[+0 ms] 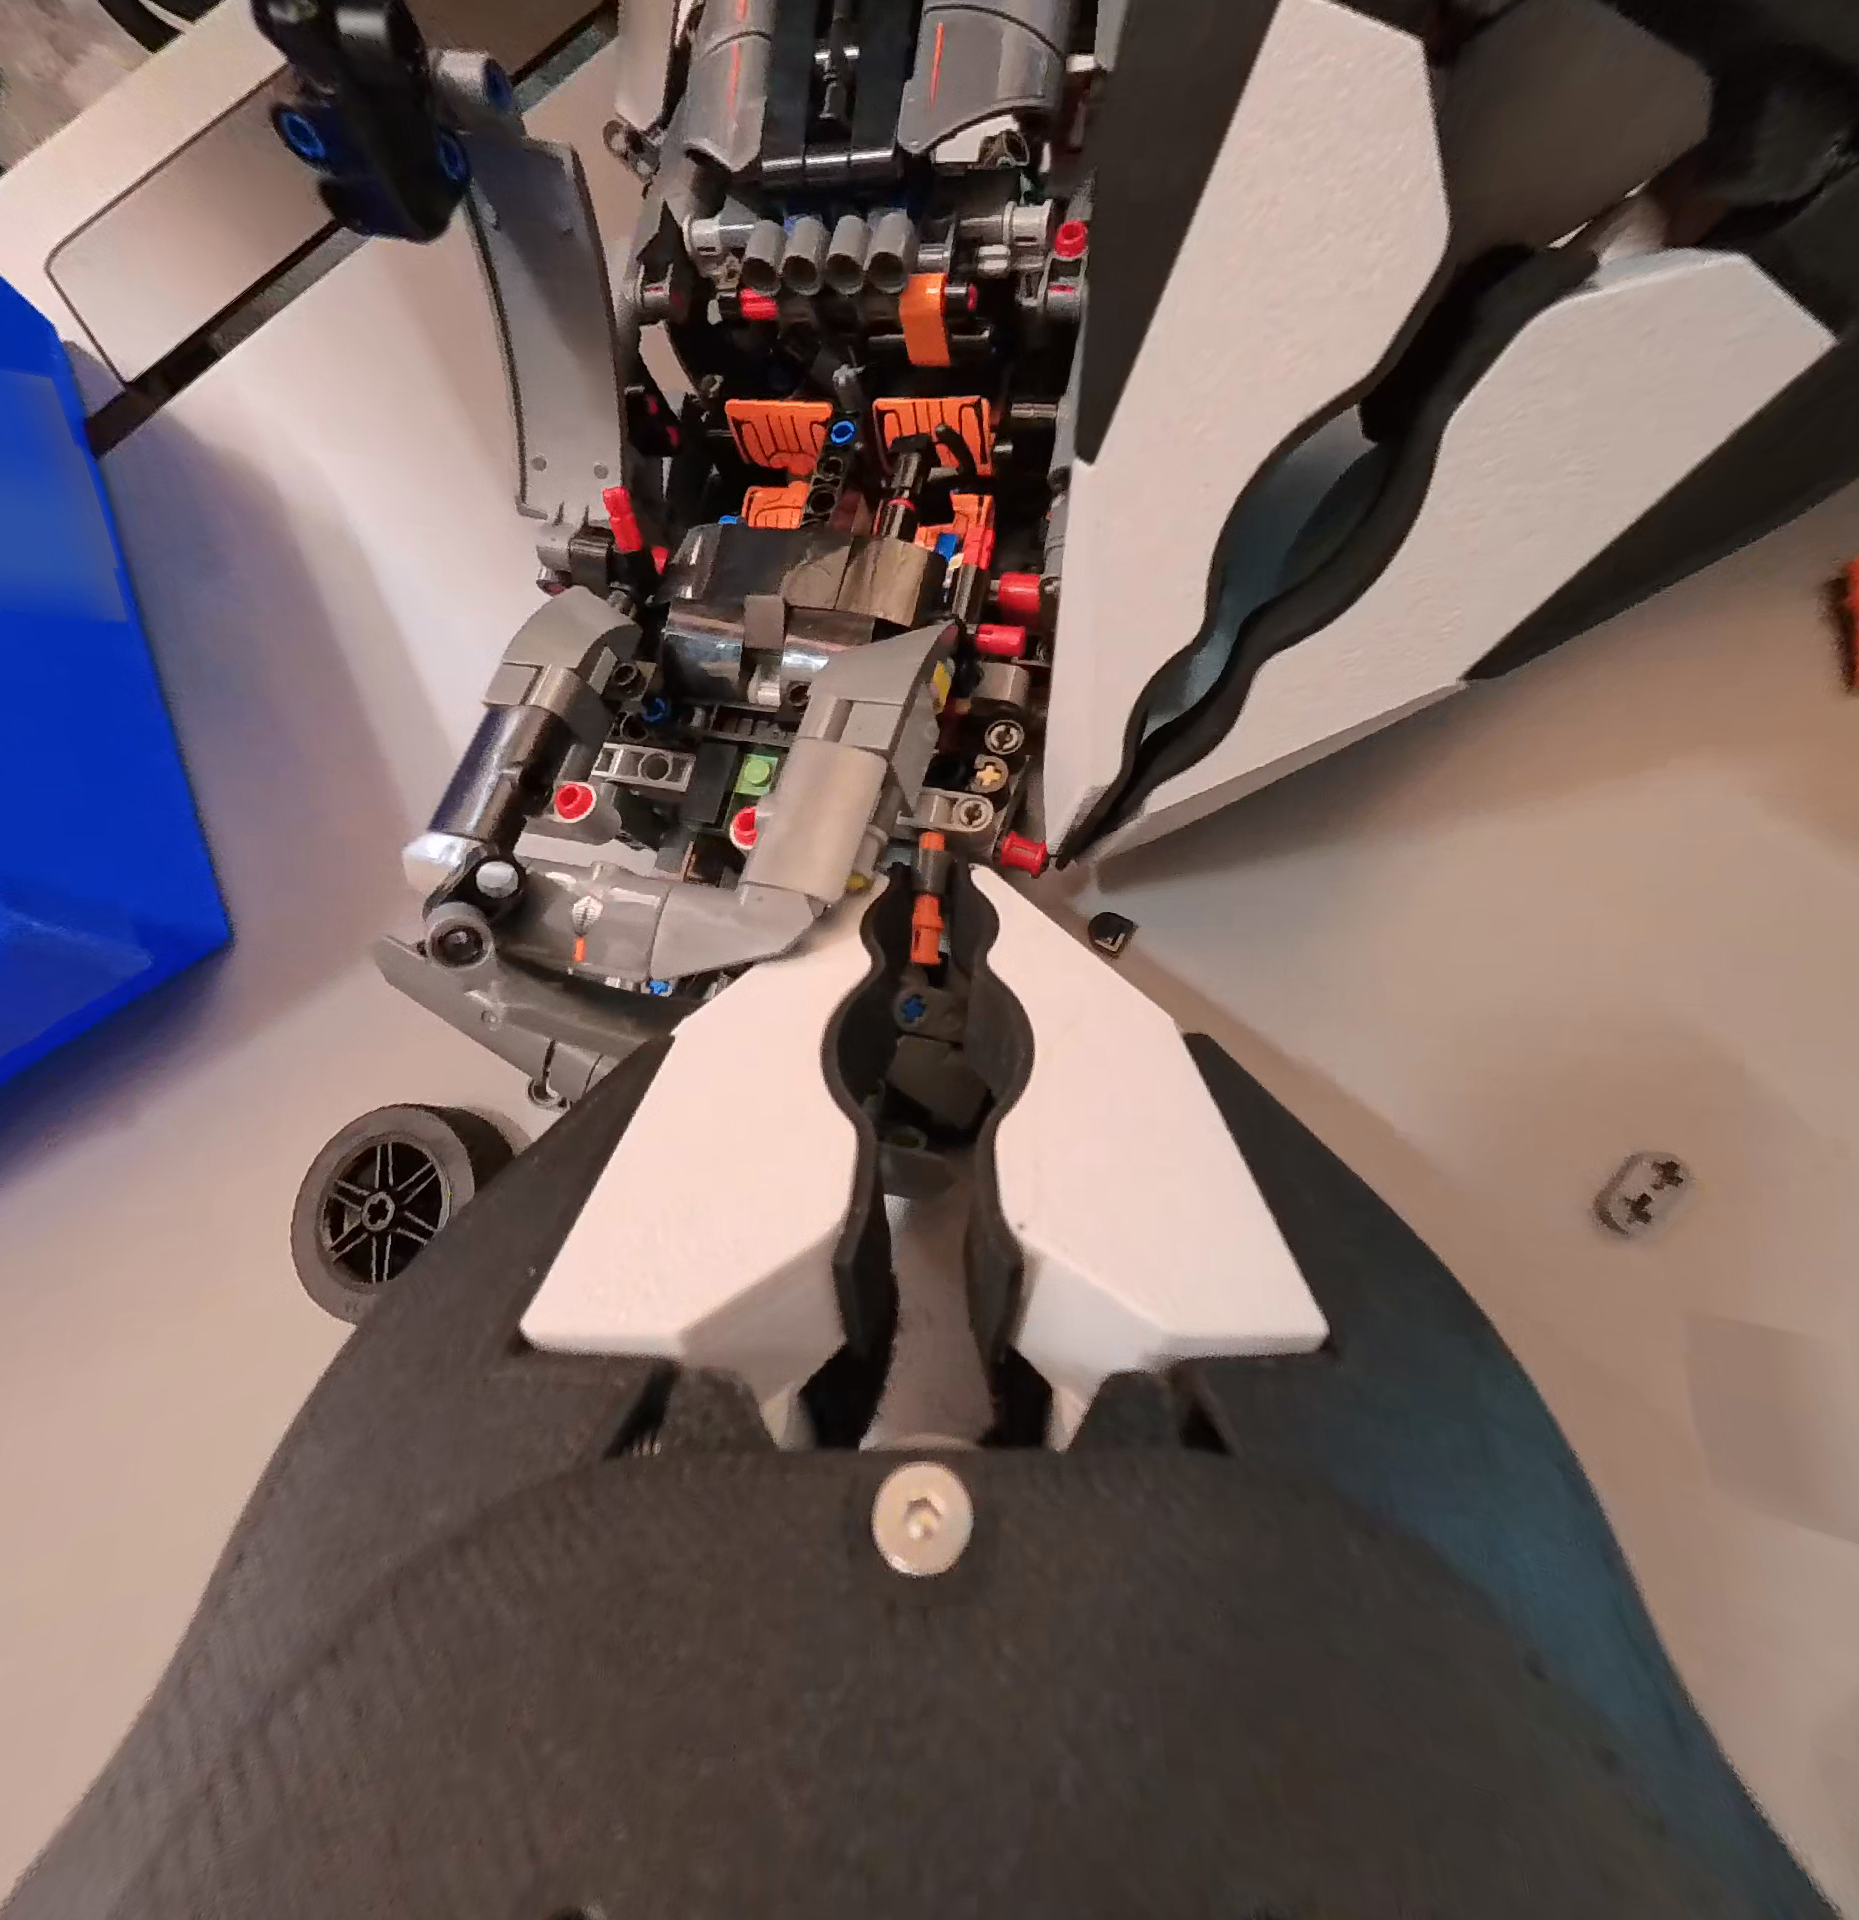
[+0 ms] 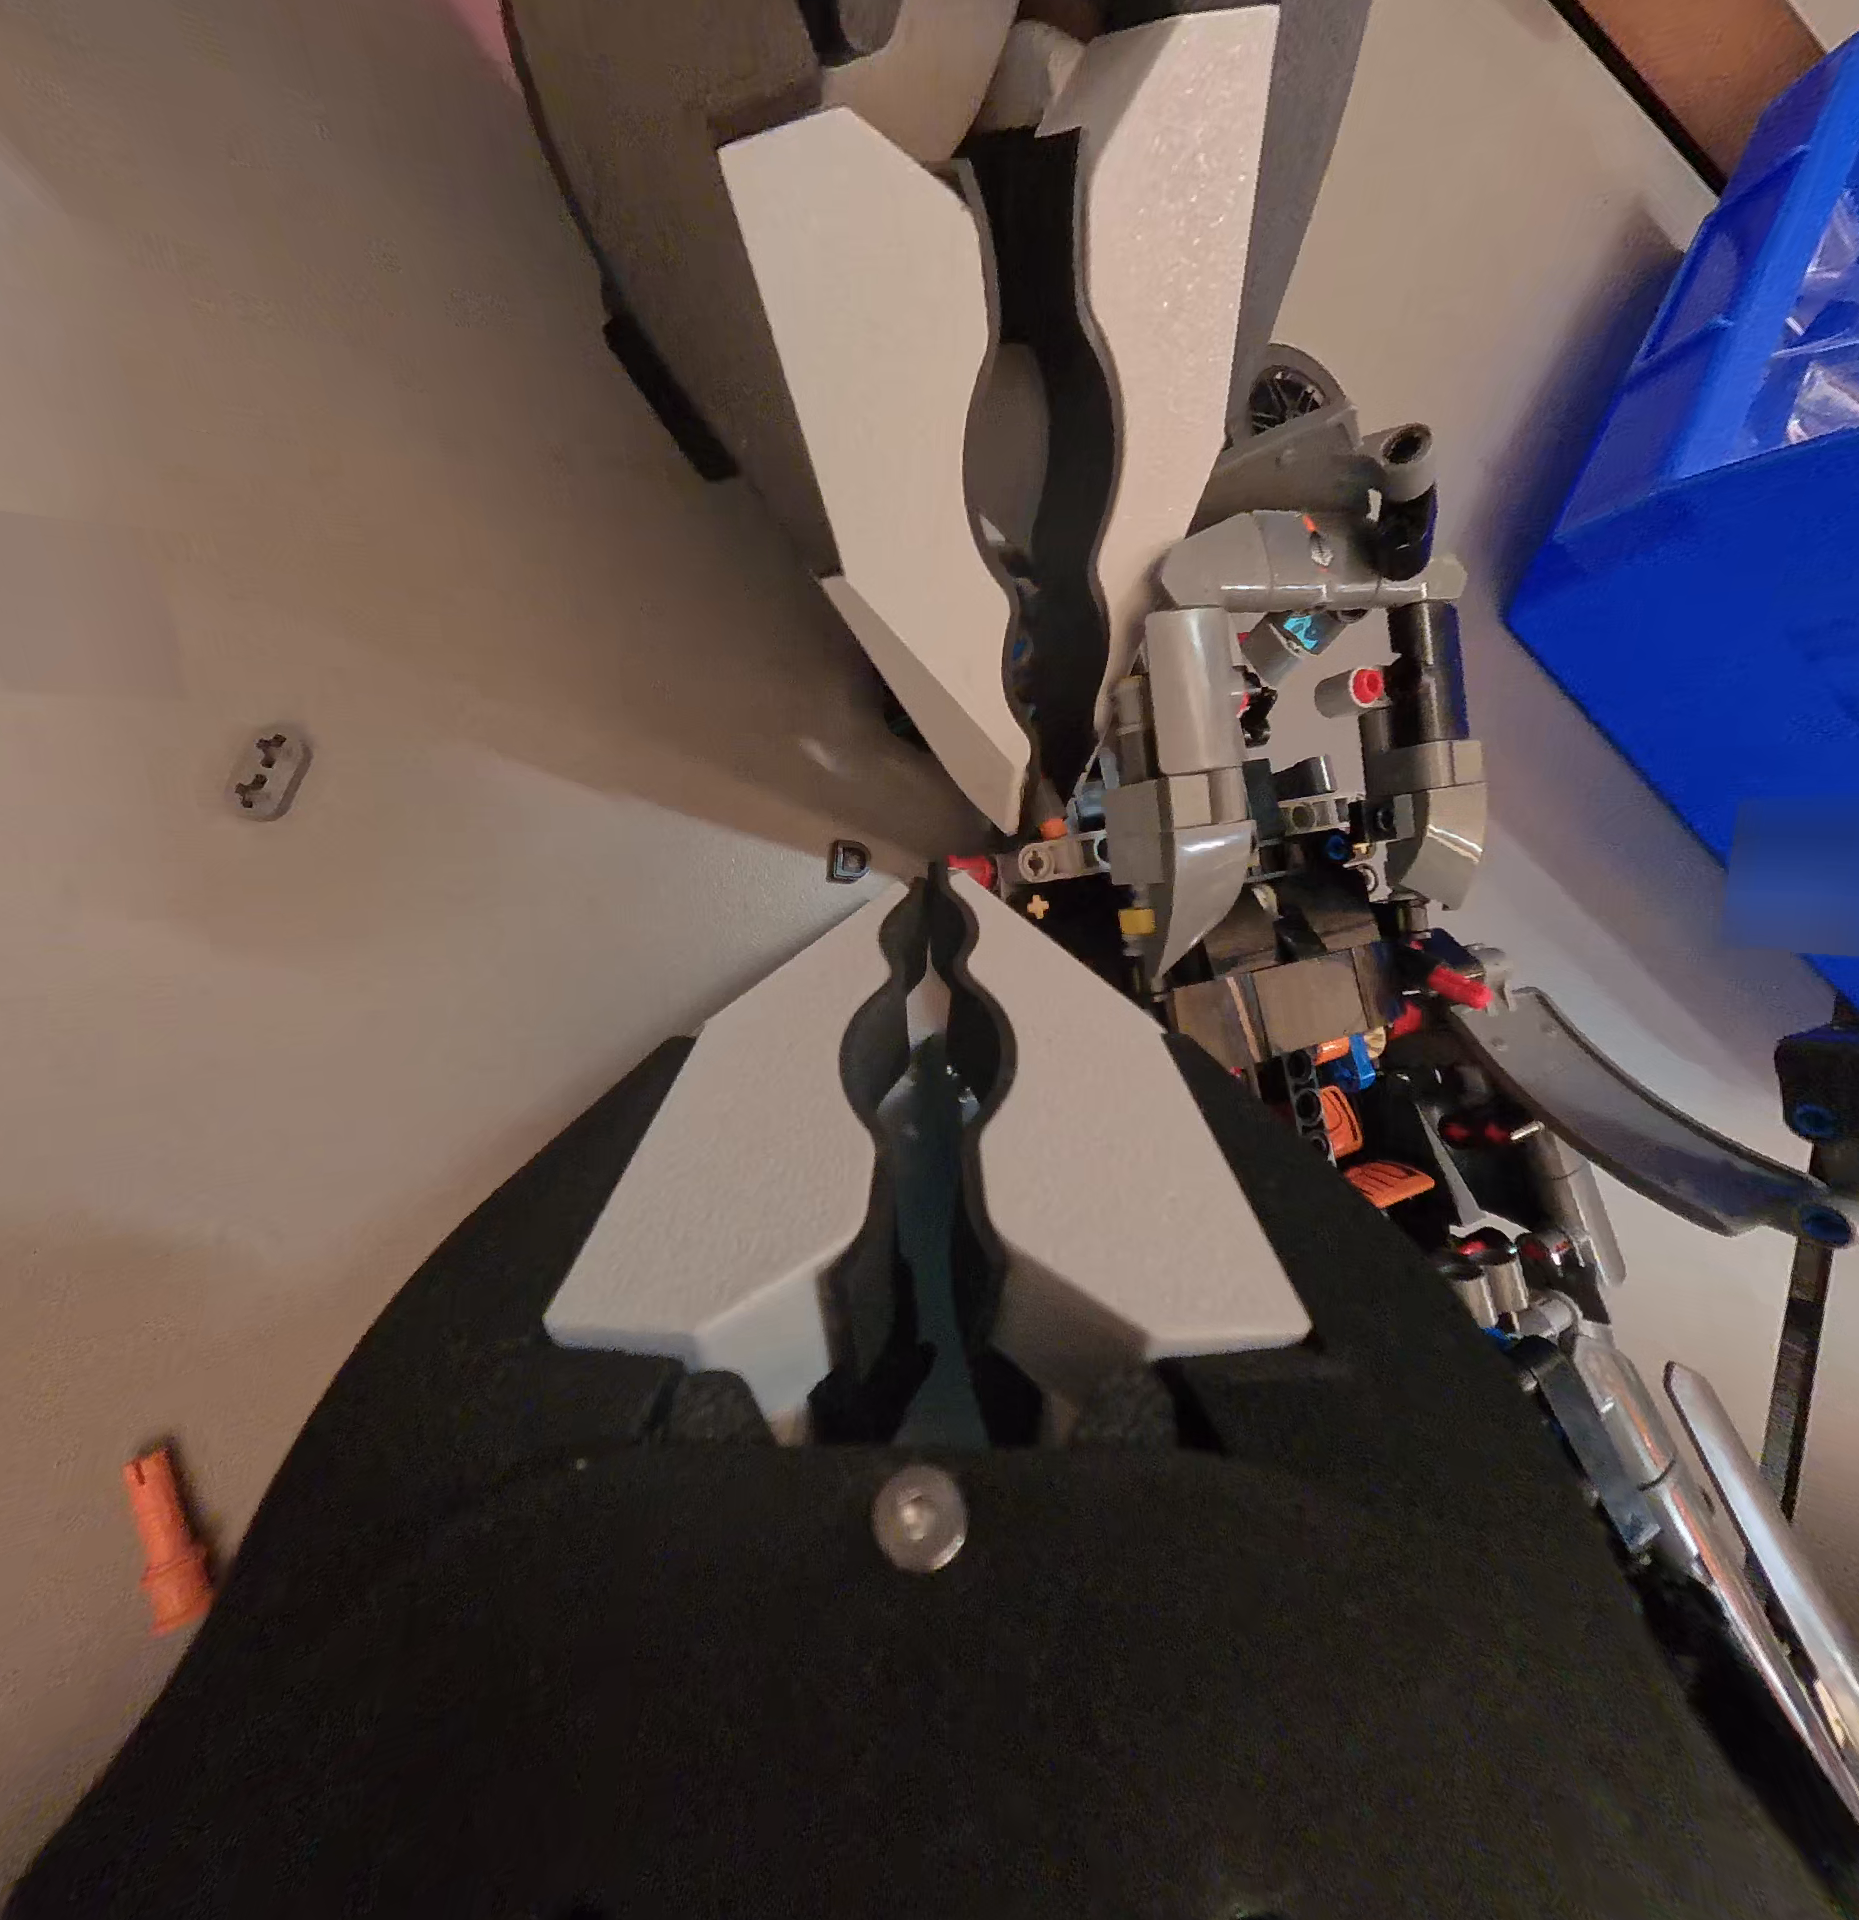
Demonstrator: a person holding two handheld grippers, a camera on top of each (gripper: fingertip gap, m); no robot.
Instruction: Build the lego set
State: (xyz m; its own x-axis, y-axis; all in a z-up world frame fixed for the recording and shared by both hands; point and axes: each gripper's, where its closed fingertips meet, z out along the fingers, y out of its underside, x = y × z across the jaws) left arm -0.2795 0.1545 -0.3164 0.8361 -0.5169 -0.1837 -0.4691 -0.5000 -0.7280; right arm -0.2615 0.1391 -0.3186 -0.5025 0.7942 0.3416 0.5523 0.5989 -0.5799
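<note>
Your left gripper (image 1: 930, 914) was clamped on a small black and orange piece (image 1: 927, 925), pushing it into the front corner of the lego car (image 1: 800, 582). Your right gripper (image 2: 930, 899) was pinched together at the car's red pin (image 2: 969, 865), maybe holding it. Next you needed a straight, gentle push. Farther off lay one orange pin (image 2: 166, 1538), one grey link (image 2: 267, 772), one loose wheel (image 1: 385, 1210) and one blue bin (image 1: 63, 675)

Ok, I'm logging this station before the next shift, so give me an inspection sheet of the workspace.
Surface: white table, bare patches between parts.
Job's things: part-built grey and black lego car; black and orange pin assembly at its corner.
Clutter: loose wheel, grey connector, orange pin, small black piece.
Grippers: left gripper shut on pin assembly; right gripper shut, empty.
Cables: nothing seen.
Surroundings: blue bin beside the car.
</note>
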